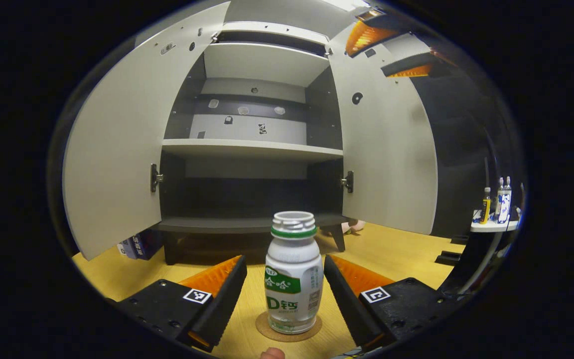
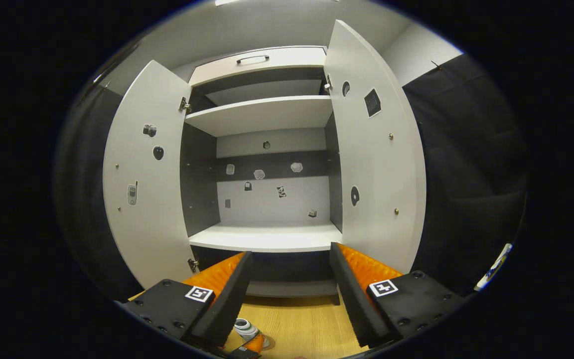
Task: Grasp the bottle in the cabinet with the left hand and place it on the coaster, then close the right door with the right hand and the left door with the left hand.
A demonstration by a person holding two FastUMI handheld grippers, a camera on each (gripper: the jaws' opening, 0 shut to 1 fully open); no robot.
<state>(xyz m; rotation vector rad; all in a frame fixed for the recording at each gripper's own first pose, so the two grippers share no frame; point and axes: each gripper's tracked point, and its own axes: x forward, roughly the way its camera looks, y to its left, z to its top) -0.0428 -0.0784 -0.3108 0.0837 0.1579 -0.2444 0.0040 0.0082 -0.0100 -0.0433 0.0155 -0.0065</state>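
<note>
A white bottle [image 1: 293,279] with a green label and no cap on its ribbed neck stands upright on a round cork coaster [image 1: 267,330] on the wooden tabletop. My left gripper [image 1: 285,263] is open around it, with a gap on the left and its right finger close to the bottle's side. Behind it the cabinet [image 1: 252,148] has its left door [image 1: 112,164] and right door [image 1: 389,149] swung wide. My right gripper [image 2: 291,253] is open and empty, held higher and facing the cabinet shelf [image 2: 267,238] between the left door [image 2: 142,189] and right door [image 2: 376,164]. The bottle's top [image 2: 245,328] peeks out below.
The cabinet's shelves are bare apart from small stickers on the back wall. A white side table [image 1: 495,227] at the far right carries several small bottles. Boxes [image 1: 135,245] lie under the left door, and a pink object [image 1: 354,227] sits by the cabinet's leg.
</note>
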